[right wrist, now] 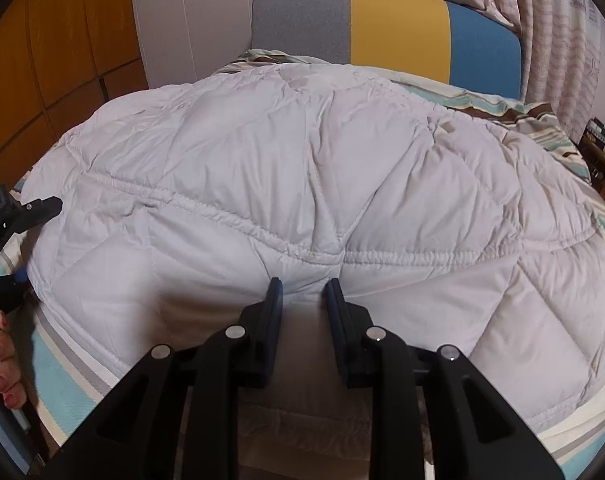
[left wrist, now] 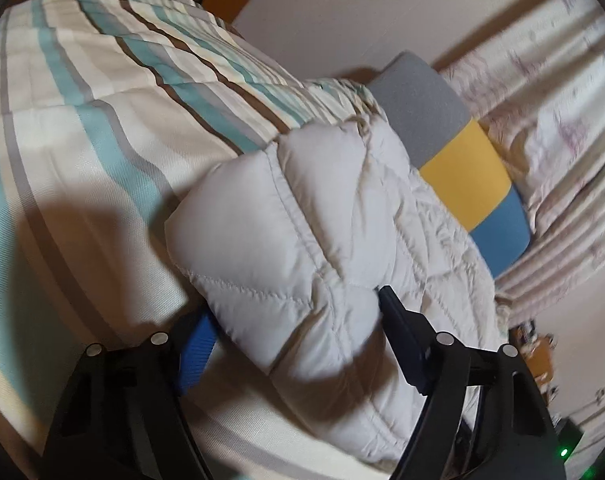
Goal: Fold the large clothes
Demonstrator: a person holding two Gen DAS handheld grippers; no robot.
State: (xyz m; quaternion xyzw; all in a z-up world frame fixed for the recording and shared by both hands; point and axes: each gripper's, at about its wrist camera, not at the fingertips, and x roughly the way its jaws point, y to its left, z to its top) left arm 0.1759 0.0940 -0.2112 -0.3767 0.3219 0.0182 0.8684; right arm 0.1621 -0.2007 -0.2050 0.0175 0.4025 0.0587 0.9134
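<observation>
A white quilted puffer garment [right wrist: 302, 184] lies folded on the striped bed cover [right wrist: 74, 392]. In the left wrist view the garment's thick end [left wrist: 286, 248] sits between the fingers of my left gripper [left wrist: 290, 320], which stand wide apart around it; the left finger's blue pad [left wrist: 196, 356] is partly hidden under the fabric. My right gripper [right wrist: 302, 296] is at the garment's near edge by the elastic seam, its fingers a little apart with a small bulge of fabric between the tips. My left gripper [right wrist: 20, 240] also shows at the far left of the right wrist view.
A grey, yellow and blue headboard [right wrist: 386, 28] stands behind the garment. Patterned curtains [left wrist: 562, 128] hang to the right. A wooden wardrobe [right wrist: 50, 40] is at the left. A low shelf with small items [right wrist: 602, 152] stands by the bed's right side.
</observation>
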